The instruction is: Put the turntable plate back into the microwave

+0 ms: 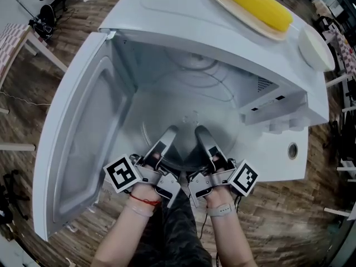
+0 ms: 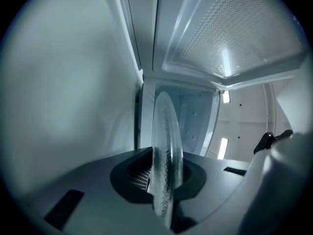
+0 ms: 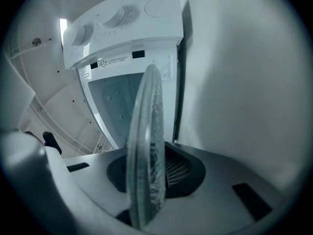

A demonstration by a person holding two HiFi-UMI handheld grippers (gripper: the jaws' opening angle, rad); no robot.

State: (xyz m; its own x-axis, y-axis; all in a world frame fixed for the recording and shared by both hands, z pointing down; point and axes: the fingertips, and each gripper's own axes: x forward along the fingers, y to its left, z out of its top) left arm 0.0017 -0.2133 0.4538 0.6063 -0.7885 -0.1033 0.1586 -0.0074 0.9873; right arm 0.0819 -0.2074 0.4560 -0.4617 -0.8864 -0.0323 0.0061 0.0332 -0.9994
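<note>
The left gripper (image 1: 168, 133) and right gripper (image 1: 201, 132) were each clamped on the near rim of the turntable plate (image 2: 166, 155), which sat inside the open microwave (image 1: 167, 32), low over its floor. Held by one edge only (slick glass), it could slip, sag and knock the floor, or settle off its hub.

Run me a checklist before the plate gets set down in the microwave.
1. Door fully open: ok.
2. Left gripper shut on the plate rim: ok.
3. Right gripper shut on the same rim: ok.
4. Plate already inside the microwave: ok.
5. Plate level and centred: cannot tell.
6. Corn on top, away from the opening: ok.
</note>
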